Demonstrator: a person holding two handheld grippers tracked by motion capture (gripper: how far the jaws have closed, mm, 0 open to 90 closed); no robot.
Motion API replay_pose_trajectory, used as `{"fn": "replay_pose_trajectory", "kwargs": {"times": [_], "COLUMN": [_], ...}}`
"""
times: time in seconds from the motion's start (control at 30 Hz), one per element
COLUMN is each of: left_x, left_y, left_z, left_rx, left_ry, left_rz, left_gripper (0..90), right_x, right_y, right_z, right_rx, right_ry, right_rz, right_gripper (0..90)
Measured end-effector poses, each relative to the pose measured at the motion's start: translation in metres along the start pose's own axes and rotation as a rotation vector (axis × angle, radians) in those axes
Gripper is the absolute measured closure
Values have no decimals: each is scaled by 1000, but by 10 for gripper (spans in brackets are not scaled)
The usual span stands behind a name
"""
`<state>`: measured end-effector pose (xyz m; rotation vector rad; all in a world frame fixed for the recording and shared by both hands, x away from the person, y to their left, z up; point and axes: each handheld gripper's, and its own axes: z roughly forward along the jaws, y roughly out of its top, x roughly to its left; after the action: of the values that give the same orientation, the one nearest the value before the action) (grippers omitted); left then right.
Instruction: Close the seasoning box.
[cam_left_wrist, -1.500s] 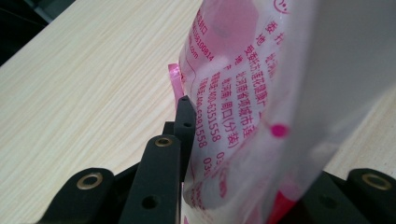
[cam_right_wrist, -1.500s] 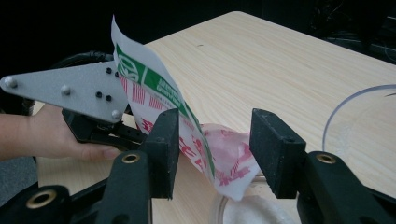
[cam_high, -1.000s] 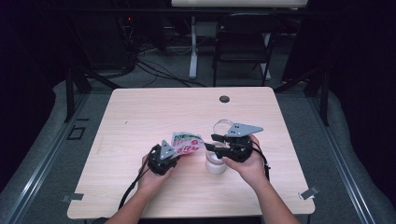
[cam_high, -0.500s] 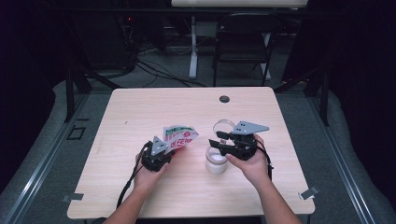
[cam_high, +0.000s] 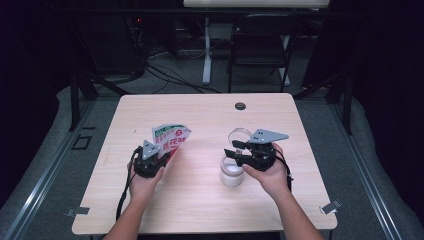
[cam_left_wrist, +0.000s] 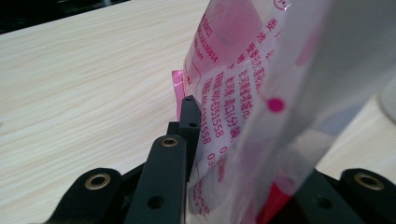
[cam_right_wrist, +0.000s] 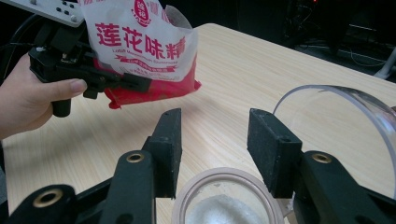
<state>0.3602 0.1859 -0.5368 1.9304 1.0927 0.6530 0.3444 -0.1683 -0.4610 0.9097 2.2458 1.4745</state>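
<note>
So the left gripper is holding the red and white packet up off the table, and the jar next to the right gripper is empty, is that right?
Not quite: the jar is not empty. The right gripper view shows white powder inside it, below the open right gripper. The rest stands: the left gripper holds the red and white packet off the table.

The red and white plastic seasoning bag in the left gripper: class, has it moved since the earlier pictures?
Yes. The red and white plastic seasoning bag has moved left, away from the white jar, which stayed put on the table.

Packet top cut off; jar bottom cropped.
</note>
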Motion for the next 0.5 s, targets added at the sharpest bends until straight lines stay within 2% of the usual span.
{"fn": "replay_pose_trajectory", "kwargs": {"times": [0.07, 0.1, 0.13, 0.17, 0.3, 0.43, 0.5], "left_x": [5, 11, 11, 16, 25, 40, 42], "left_y": [-1, -2, -2, -3, -6, -13, -15], "left_z": [-2, -5, -5, -8, -10, -13, -13], "left_rx": [-1, 6, 6, 12, 22, 39, 45], "left_ry": [19, 53, 53, 87, 119, 159, 171], "left_rz": [-18, -14, -14, -10, -26, -64, -65], "left_gripper": [782, 782, 782, 782, 782, 782, 782], "right_x": [0, -1, -1, -1, -1, -2, -2], "right_y": [0, 0, 0, 0, 1, 2, 2], "right_z": [1, 1, 1, 2, 4, 7, 7], "right_rx": [-1, 5, 5, 2, 1, 1, -1], "right_ry": [-3, -6, -6, 2, 6, 9, 10], "right_rz": [1, -2, -2, 0, 2, 4, 6], "right_gripper": [554, 554, 554, 553, 553, 552, 552]}}
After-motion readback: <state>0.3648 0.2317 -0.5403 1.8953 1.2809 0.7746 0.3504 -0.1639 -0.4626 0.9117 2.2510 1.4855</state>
